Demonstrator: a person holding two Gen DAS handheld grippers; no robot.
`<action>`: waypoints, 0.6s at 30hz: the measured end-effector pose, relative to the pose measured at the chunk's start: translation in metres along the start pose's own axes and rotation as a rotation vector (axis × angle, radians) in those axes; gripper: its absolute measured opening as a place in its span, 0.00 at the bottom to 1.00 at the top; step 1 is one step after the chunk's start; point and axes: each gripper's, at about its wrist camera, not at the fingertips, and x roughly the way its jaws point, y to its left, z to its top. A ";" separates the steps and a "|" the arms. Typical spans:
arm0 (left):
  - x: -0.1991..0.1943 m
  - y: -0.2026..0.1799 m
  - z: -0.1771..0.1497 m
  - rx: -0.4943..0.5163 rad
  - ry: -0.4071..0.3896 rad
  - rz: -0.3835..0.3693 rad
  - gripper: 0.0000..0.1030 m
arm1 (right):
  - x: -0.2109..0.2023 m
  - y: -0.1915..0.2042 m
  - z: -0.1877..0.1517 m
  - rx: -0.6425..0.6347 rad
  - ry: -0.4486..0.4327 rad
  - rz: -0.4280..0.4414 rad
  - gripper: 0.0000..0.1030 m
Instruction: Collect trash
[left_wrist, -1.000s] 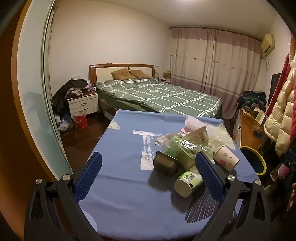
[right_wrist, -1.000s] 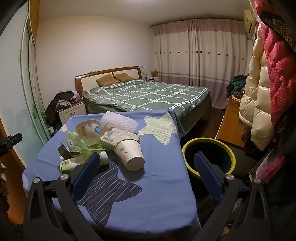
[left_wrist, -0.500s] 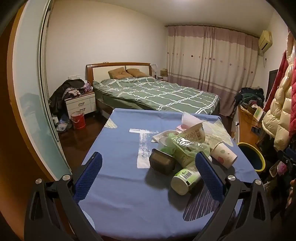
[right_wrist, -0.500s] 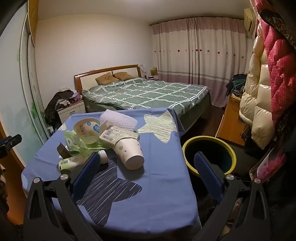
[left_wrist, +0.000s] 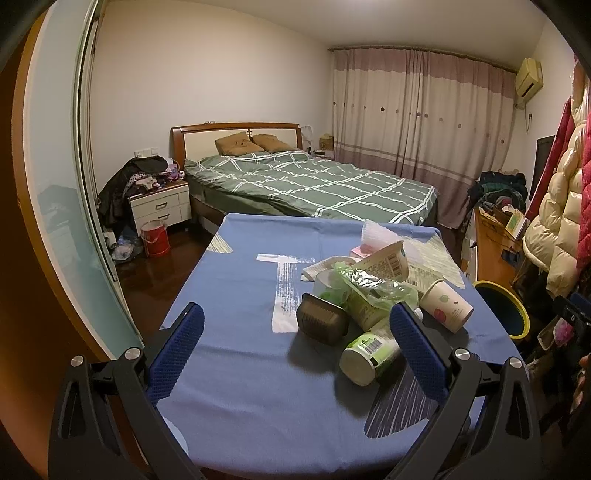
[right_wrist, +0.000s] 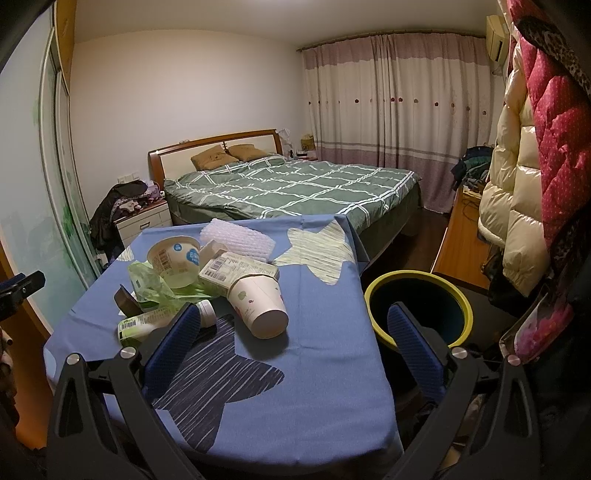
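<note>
A pile of trash lies on the blue-clothed table (left_wrist: 236, 295): a paper cup on its side (left_wrist: 446, 305) (right_wrist: 258, 305), a green-labelled bottle (left_wrist: 369, 352) (right_wrist: 147, 322), a dark plastic tub (left_wrist: 322, 320), a green plastic bag (left_wrist: 373, 282) (right_wrist: 147, 282), a yogurt cup (right_wrist: 175, 259), a flat box (right_wrist: 238, 269) and bubble wrap (right_wrist: 236, 240). A yellow-rimmed bin (right_wrist: 417, 308) (left_wrist: 502, 314) stands on the floor right of the table. My left gripper (left_wrist: 295, 345) is open and empty, just short of the pile. My right gripper (right_wrist: 295, 341) is open and empty above the table's near right part.
A bed (left_wrist: 306, 184) stands behind the table. A nightstand (left_wrist: 160, 206) and a red bucket (left_wrist: 155, 238) are at the left. Hanging coats (right_wrist: 528, 184) and a wooden desk (right_wrist: 461, 251) crowd the right side. A sliding wardrobe door (left_wrist: 59, 184) runs along the left.
Both views have shifted only slightly. The trash pile sits a little lower and nearer in the left wrist view. Both grippers stay open and empty.
</note>
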 end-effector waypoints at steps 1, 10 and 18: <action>0.000 0.000 0.000 0.001 0.000 -0.001 0.96 | 0.000 0.000 0.000 0.001 0.000 0.001 0.94; 0.003 -0.001 -0.003 0.004 0.009 -0.008 0.96 | 0.001 0.000 0.000 0.002 0.001 0.001 0.94; 0.004 -0.001 -0.002 0.008 0.017 -0.010 0.96 | 0.001 0.000 0.000 0.004 0.002 0.002 0.94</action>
